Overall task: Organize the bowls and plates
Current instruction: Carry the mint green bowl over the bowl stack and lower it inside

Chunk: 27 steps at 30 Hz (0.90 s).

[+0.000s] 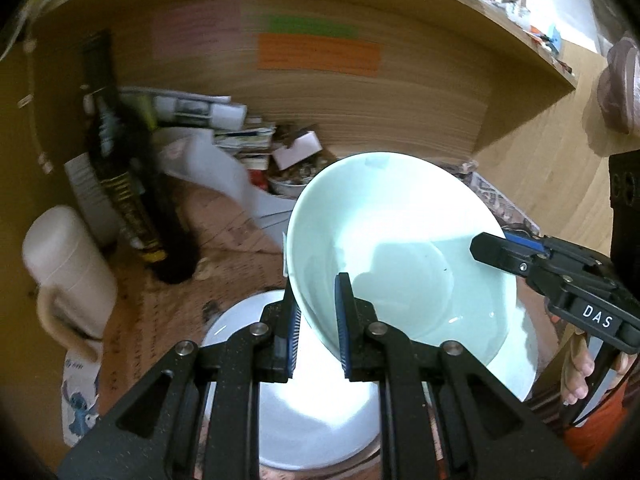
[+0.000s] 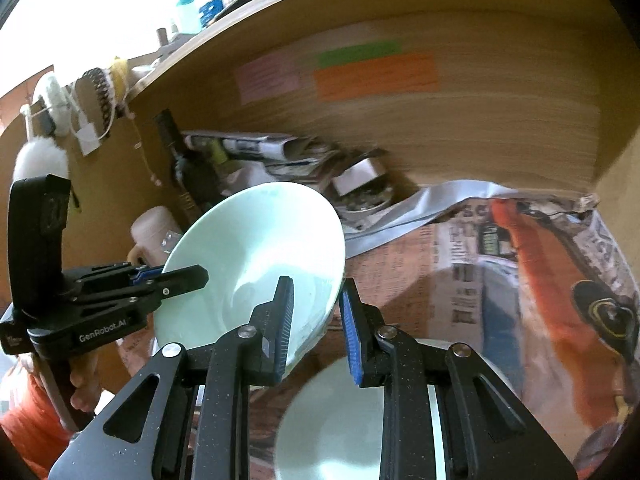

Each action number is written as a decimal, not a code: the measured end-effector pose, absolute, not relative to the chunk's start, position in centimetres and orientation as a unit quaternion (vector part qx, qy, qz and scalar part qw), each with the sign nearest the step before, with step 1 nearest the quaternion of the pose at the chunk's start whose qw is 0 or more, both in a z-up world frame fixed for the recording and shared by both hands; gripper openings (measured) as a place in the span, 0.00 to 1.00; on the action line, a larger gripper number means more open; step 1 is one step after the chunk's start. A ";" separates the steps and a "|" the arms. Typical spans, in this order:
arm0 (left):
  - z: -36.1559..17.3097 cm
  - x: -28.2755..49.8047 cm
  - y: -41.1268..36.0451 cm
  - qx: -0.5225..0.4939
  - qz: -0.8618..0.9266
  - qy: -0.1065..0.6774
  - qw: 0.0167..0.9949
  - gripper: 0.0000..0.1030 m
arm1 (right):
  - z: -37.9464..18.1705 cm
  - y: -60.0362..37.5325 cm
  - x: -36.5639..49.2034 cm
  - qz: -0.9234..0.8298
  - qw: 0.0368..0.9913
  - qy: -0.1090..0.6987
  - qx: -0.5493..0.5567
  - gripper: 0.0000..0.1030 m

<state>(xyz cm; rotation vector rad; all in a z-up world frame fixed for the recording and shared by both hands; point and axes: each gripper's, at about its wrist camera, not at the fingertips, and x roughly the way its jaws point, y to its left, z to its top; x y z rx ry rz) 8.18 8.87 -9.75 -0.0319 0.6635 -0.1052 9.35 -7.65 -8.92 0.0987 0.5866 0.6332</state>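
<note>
Both grippers, left (image 1: 318, 328) and right (image 2: 316, 328), pinched opposite rims of the pale green bowl (image 1: 396, 248), held tilted in the air (mouth toward the cameras) directly above the white dish (image 1: 304, 412) resting on the newspaper-covered shelf (image 2: 460, 248).

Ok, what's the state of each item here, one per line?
Pale green ceramic bowl: lifted, tilted, gripped at both rims.
Left gripper: shut on bowl's rim.
Right gripper: shut on opposite rim.
White round plate: lying flat below the bowl.
Dark glass bottle: upright.
</note>
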 end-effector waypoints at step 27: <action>-13.6 3.9 13.9 -0.043 0.001 0.344 0.938 0.15 | -12.6 -1.7 9.0 0.354 0.868 0.346 0.024 0.22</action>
